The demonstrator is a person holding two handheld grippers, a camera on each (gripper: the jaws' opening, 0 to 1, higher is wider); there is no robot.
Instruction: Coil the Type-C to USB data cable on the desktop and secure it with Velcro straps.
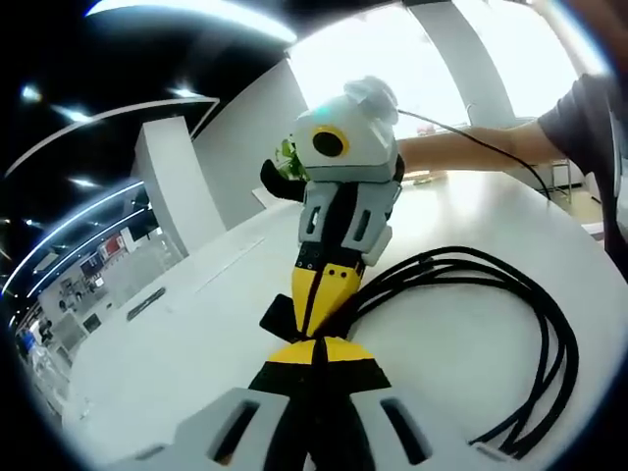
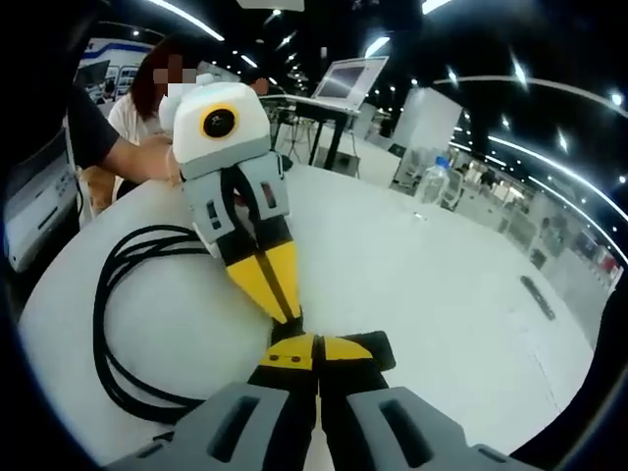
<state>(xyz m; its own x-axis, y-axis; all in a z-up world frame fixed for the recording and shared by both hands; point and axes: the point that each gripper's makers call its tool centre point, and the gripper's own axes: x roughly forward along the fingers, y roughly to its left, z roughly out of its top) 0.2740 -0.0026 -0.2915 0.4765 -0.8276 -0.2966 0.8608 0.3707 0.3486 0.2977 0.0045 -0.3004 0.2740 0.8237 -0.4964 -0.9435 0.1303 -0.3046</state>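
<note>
Your left gripper [image 1: 316, 343] and right gripper [image 2: 302, 343], both clenched, pinch the Velcro strap [image 2: 376, 345] beside the coiled cable [image 1: 510, 334] on the white table [image 2: 422, 265].

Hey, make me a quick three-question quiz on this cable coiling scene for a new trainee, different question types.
1. True or false: the black cable lies in loops on the white table.
2. Multiple choice: where do the two hand-held grippers meet? A) at opposite ends of the table B) tip to tip at the gathered part of the coil C) above a laptop
3. Fill in: in the right gripper view, the coil lies to the ____ of the left hand-held gripper.

Key: 1 true; 2 B, the right hand-held gripper comes nose to nose with the left one; 3 left.
</note>
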